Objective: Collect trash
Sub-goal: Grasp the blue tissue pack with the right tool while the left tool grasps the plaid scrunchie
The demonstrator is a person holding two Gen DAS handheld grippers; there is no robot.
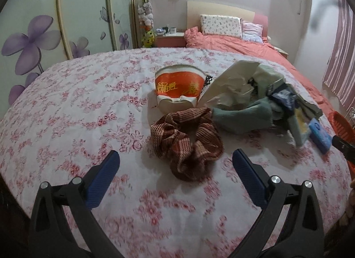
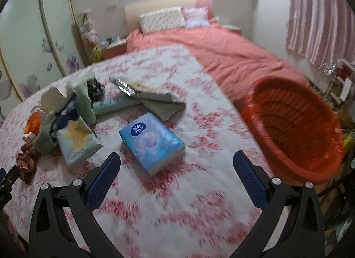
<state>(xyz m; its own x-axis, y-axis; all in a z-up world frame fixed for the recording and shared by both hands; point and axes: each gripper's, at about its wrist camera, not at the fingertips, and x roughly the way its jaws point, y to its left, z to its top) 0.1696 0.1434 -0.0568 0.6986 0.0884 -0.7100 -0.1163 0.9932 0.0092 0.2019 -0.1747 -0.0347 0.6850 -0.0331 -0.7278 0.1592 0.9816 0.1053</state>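
Trash (image 1: 255,93) sits in a pile on the bed (image 1: 77,102), and your red basket (image 2: 292,129) beside it looks empty. Both your left claw (image 1: 175,158) and right claw (image 2: 176,160) are spread wide, holding nothing. Nothing looks collected yet.

1. left gripper (image 1: 176,154) is hanging out low with its jaws spread wide, blue pads (image 1: 104,178) facing each other and gripping nothing
2. right gripper (image 2: 176,156) is doing the same, jaws wide apart, nothing between its blue pads (image 2: 249,180)
3. both are pointing forward, tilting slightly down
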